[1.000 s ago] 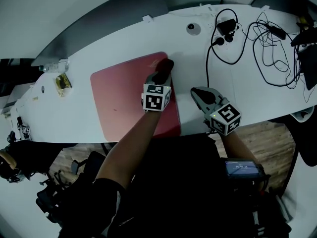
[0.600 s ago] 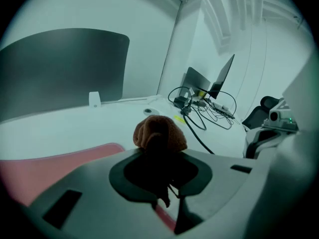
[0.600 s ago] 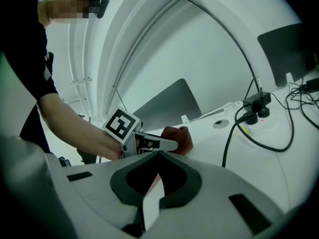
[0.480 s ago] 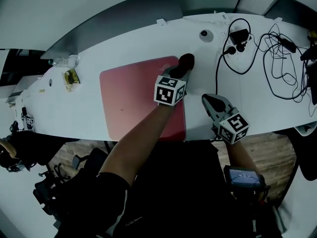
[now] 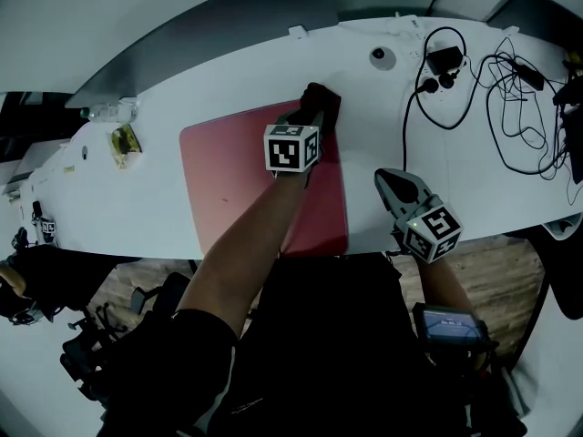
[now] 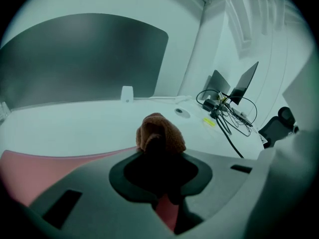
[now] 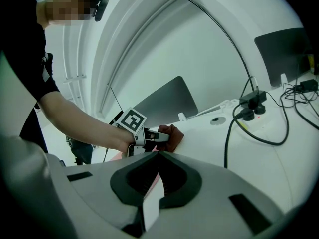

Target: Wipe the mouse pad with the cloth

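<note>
At about 9 o'clock in the head view, a clear bottle (image 5: pixel 107 112) lies near the far edge of the white table (image 5: pixel 137 198), with a small yellowish item just beside it that is too small to name. Toward the centre lies the red mouse pad (image 5: pixel 232 176), flat on the table, its near edge reaching the table's near edge. The person's left forearm (image 5: pixel 255 235) crosses the pad's right half from 6 o'clock. The left gripper (image 5: pixel 314 116) points toward 1 o'clock over the pad's far right corner. Its jaws are clamped on the brown cloth (image 5: pixel 321 96), which bunches out in front of them. The left gripper view shows the wad pressed down at the pad's edge, with bare white table beyond. It seems to overlap the corner, though where the cloth meets the surface cannot be made out for sure. At 4 o'clock from the left gripper, and apart from the pad, the right gripper (image 5: pixel 390 182) rests low over bare table near its front edge. Its jaws are drawn together with nothing between them. Farther right, at 1 to 2 o'clock in the head view, lie a round grey grommet (image 5: pixel 383 57), a black power adapter (image 5: pixel 444 62) and a tangle of black cables (image 5: pixel 510 107) looped over the table.
</note>
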### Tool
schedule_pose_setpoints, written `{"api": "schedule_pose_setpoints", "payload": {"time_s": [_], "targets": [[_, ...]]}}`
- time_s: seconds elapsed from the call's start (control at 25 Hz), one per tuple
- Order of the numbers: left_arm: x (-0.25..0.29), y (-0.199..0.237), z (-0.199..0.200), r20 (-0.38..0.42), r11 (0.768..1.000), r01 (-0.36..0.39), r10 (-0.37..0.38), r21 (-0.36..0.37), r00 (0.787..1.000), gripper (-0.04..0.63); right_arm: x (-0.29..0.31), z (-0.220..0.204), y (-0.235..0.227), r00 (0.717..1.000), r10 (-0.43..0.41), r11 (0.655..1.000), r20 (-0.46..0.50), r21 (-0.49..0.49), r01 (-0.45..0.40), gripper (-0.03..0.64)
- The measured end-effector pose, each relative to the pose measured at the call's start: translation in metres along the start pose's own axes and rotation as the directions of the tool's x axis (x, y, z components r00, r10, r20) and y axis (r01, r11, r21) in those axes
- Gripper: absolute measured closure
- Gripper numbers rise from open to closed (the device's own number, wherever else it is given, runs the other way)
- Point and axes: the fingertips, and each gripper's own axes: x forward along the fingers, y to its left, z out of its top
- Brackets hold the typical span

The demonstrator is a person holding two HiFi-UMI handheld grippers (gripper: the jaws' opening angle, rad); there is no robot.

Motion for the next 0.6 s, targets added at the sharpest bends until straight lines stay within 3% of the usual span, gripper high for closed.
{"api": "schedule_pose_setpoints", "payload": {"time_s": [0.6], "targets": [[-0.052,0.096,-0.025,0.007,0.997,-0.044,0.045,-0.056,0.999,0.509,0.054,-0.002,0.065,0.999,-0.009,0.999,-0.035,-0.043,0.007,0.594]]}}
